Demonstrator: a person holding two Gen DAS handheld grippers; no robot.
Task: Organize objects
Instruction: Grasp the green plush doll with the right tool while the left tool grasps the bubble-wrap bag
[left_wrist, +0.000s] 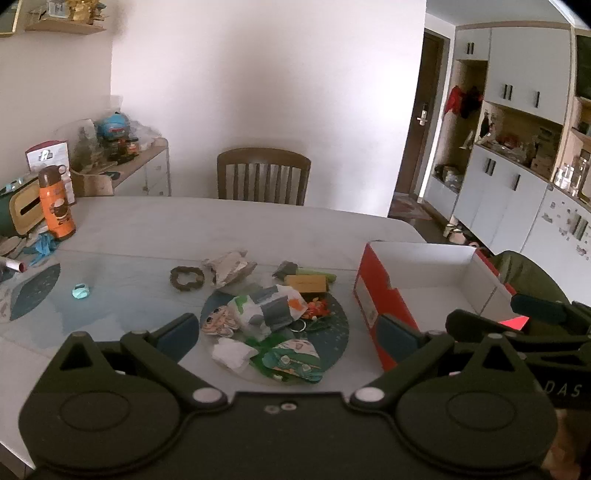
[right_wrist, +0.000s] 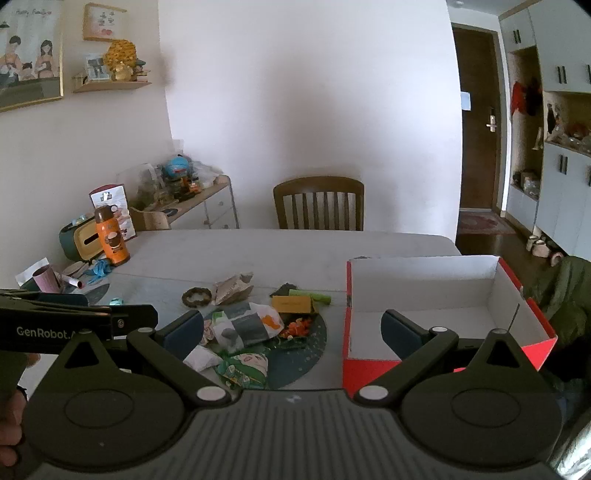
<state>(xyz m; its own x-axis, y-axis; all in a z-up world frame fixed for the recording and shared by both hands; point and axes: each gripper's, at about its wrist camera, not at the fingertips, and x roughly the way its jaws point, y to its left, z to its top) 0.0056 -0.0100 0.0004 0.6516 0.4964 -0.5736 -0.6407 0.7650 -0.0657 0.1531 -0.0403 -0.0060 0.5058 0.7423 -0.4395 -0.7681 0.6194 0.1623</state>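
Both the left gripper (left_wrist: 291, 334) and right gripper (right_wrist: 291, 330) gape wide, empty. The wrapper pile (left_wrist: 271, 314) left of the box (right_wrist: 436, 295) looks light, crinkly; pinch an edge.

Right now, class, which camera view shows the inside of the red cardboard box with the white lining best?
The right wrist view: the red cardboard box faces the camera, its white floor and walls showing bare. In the left wrist view, the box sits at the right, its near corner hidden by the right gripper.

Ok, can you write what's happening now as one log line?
stage: start | left gripper: open, empty | right gripper: open, empty | box: empty | pile of wrappers: on table, untouched
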